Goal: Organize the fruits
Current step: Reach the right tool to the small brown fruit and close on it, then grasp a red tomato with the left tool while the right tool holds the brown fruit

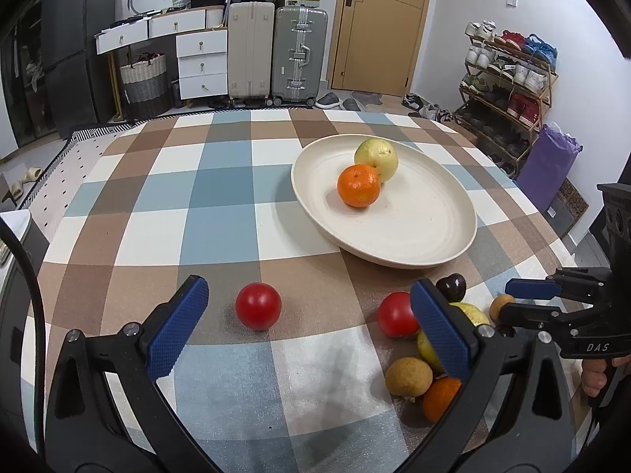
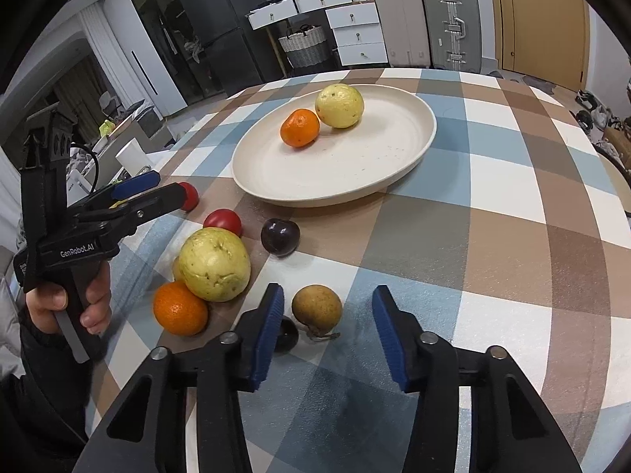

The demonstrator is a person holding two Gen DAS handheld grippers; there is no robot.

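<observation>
Right gripper [image 2: 327, 331] fingers stand spread, pinching nothing; a brown fruit [image 2: 316, 307] lies on the counter [image 2: 493, 244] just ahead between them. Left gripper [image 1: 311, 323] fingers gape wide, empty, near a red fruit [image 1: 258, 305]. An orange [image 1: 359, 185] and a yellow fruit [image 1: 376, 159] sit touching in the plate [image 1: 414, 236].

The counter [image 2: 493, 205] has a cloth with big blue, brown and white squares. On it sits a big cream plate [image 2: 394, 165]. Near the plate lie loose fruits: two red balls [image 1: 258, 305], a dark plum [image 2: 280, 237], a yellow guava [image 2: 215, 264], an orange [image 2: 180, 308] and a small brown fruit [image 2: 316, 307].
</observation>
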